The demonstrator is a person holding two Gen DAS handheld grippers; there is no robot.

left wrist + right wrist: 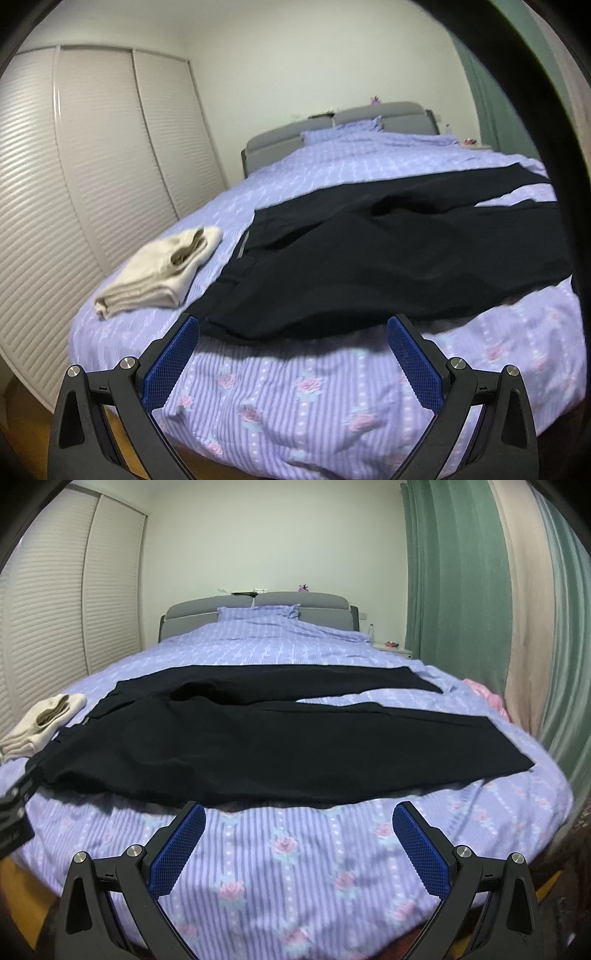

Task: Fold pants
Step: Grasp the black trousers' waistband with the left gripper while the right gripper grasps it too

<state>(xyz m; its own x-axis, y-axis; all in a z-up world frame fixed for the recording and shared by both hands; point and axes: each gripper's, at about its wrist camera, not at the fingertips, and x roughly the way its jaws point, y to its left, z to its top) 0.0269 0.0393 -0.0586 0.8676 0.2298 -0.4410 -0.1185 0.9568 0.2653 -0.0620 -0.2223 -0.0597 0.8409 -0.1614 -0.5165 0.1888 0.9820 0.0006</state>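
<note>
Right wrist view: black pants [258, 731] lie spread on the bed [295, 867] beside folded cream clothes [40, 720]; both grippers' fingers [177, 845] spread wide, empty.

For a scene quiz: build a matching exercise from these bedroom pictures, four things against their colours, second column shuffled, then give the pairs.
Things:
1. pants
2. folded clothes
3. curtain
4. headboard

Colours:
A. grey
B. cream
C. black
D. green

Pairs: 1-C, 2-B, 3-D, 4-A
</note>
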